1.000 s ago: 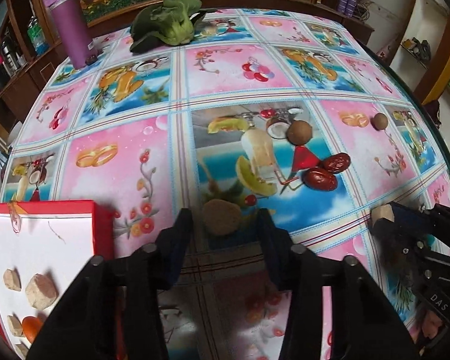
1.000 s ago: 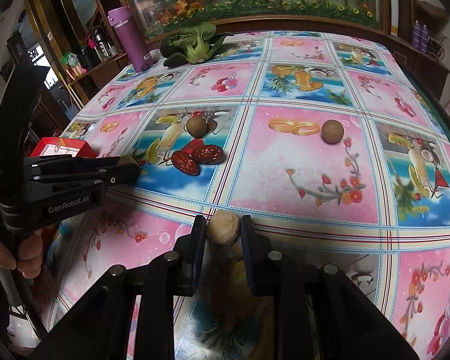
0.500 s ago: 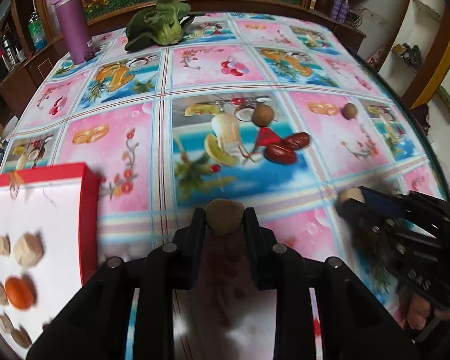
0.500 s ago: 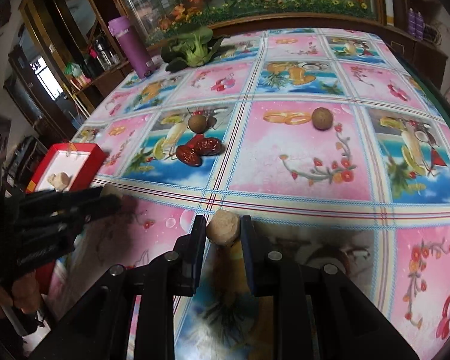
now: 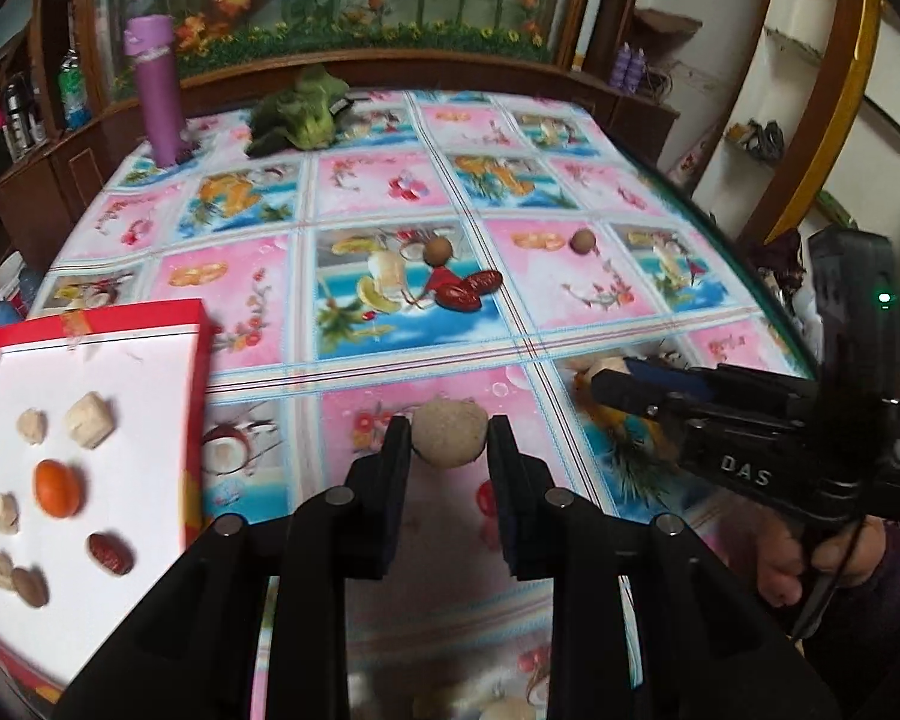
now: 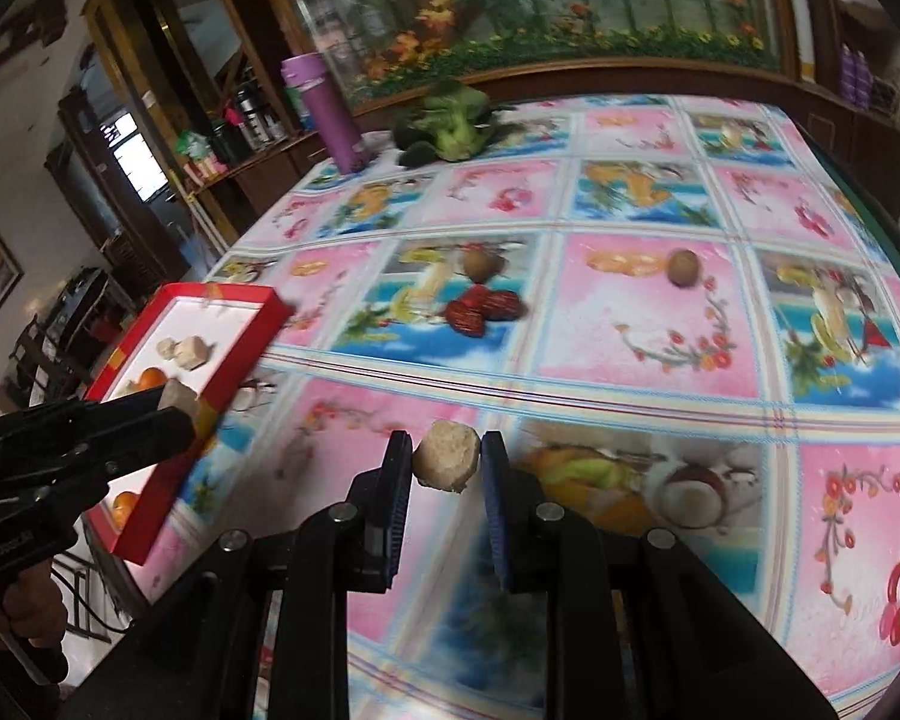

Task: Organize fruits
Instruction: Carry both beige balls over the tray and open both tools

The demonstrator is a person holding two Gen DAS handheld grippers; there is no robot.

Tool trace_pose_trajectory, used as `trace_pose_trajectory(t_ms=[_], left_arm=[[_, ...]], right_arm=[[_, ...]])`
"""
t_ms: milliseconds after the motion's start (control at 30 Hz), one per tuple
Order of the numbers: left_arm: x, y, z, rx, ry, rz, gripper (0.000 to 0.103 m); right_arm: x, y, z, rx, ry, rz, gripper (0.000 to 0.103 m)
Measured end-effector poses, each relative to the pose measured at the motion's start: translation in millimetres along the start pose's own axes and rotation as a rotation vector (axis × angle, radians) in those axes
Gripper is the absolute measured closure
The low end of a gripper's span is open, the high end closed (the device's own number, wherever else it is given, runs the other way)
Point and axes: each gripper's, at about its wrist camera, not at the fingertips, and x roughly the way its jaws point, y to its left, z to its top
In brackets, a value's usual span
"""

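Tray (image 5: 195, 396), red-rimmed with a white floor, lies at the left edge of the table; it holds several pale chunks, an orange fruit (image 5: 58, 488) and a red date (image 5: 110, 553); the left gripper (image 5: 450, 429) is clamped on a round tan fruit piece (image 5: 450, 431), held above the patterned tablecloth (image 5: 384, 180) just right of the tray; two dark red dates (image 5: 468, 291) lie touching near the table centre, with a brown round fruit (image 5: 437, 251) just behind them and a second brown round fruit (image 5: 582, 241) further right; the right gripper (image 6: 447, 459) is clamped on a pale beige fruit chunk (image 6: 447, 461); a purple bottle (image 5: 157, 102) and a leafy green vegetable (image 5: 306, 117) stand at the far edge.
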Motion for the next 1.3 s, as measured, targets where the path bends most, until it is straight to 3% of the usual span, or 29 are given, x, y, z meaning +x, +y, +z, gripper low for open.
trace_pose_trajectory(t_ms=[133,467,733,1033,1300], left_arm=[[-26,9,-11,-0.02,-0.045,0.021,0.075],[-65,43,-57,-0.083,-0.069,0.069,0.075],[-101,99,-71,-0.17,-0.142,0.195,0.075],[-121,147,-86,-0.264,-0.186,0.286,0.075],[-124,168,-89,-0.296,-0.186,0.313,0.075]], right_arm=[[3,25,1,-0.051,0.003,0.022,0.081],[17,100,10,-0.208,0.02,0.069,0.081],[28,153,15,-0.321,0.021,0.093,0.081],[42,189,14,-0.388,0.043,0.111,0.081],[55,204,21,-0.405,0.063,0.129,0.081]])
